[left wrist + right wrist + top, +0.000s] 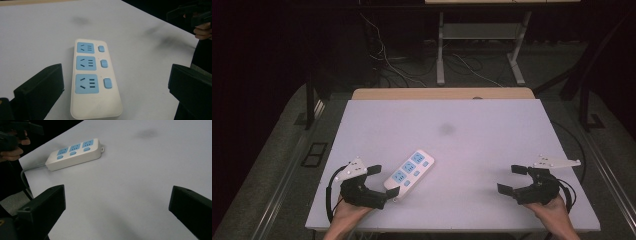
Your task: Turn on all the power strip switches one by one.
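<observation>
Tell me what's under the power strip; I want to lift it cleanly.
The power strip lies flat on the white table, sockets up. Its grey cable leaves one end and drops over the table edge. Its underside is covered.

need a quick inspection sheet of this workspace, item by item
surface: white table top, flat, with a faint dark smudge near the middle
job's things: white power strip with three blue sockets and three blue switches, lying flat at the near left
clutter: nothing seen
grippers: left hand-held gripper open, its jaws at the strip's near end; right hand-held gripper open over bare table at the near right, apart from the strip
cables: grey cord leaves the strip over the table edge; loose cables on the floor beyond
surroundings: dark room, white desk frame behind the table
</observation>
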The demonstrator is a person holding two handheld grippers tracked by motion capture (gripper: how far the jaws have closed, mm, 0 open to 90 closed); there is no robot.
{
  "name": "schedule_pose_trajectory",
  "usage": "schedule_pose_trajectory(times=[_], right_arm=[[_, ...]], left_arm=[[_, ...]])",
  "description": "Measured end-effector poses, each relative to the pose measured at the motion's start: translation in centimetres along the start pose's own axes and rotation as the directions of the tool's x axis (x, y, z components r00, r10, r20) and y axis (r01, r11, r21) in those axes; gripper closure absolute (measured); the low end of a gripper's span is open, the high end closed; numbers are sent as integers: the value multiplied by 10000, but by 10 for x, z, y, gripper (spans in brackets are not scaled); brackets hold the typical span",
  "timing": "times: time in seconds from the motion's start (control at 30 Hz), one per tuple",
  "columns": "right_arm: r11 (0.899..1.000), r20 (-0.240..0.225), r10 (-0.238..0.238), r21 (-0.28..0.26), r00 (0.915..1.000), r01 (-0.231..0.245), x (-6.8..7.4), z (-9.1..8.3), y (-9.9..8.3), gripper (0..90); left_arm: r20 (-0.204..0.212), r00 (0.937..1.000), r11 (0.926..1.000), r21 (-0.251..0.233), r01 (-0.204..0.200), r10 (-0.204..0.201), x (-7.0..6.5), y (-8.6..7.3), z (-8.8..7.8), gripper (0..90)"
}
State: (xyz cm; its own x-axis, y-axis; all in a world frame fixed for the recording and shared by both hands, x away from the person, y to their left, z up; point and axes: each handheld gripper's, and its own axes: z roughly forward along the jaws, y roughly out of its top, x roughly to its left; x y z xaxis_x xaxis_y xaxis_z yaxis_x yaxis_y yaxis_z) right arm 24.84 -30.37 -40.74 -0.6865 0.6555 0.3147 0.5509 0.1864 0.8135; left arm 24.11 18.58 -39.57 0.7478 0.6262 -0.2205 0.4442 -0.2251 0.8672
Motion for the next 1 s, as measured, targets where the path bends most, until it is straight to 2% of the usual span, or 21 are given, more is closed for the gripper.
schedule_pose_trajectory(times=[0.17,0.57,0.73,1.0], right_arm=[[10000,31,67,-45,10000,-67,-1,-2,0,6],[9999,147,103,-84,9998,-102,-4,-3,-1,6],[9999,163,96,-70,9998,-95,-4,-3,-1,6],[10000,95,37,-27,9999,-37,-3,-2,-1,6]], left_arm=[[21,9996,9991,335,-274,273,-2,9,1,0],[120,9986,9935,1014,-520,511,-1,21,6,0],[206,9976,9900,1238,-678,657,0,29,9,0],[401,9959,9822,1667,-868,812,-2,33,18,0]])
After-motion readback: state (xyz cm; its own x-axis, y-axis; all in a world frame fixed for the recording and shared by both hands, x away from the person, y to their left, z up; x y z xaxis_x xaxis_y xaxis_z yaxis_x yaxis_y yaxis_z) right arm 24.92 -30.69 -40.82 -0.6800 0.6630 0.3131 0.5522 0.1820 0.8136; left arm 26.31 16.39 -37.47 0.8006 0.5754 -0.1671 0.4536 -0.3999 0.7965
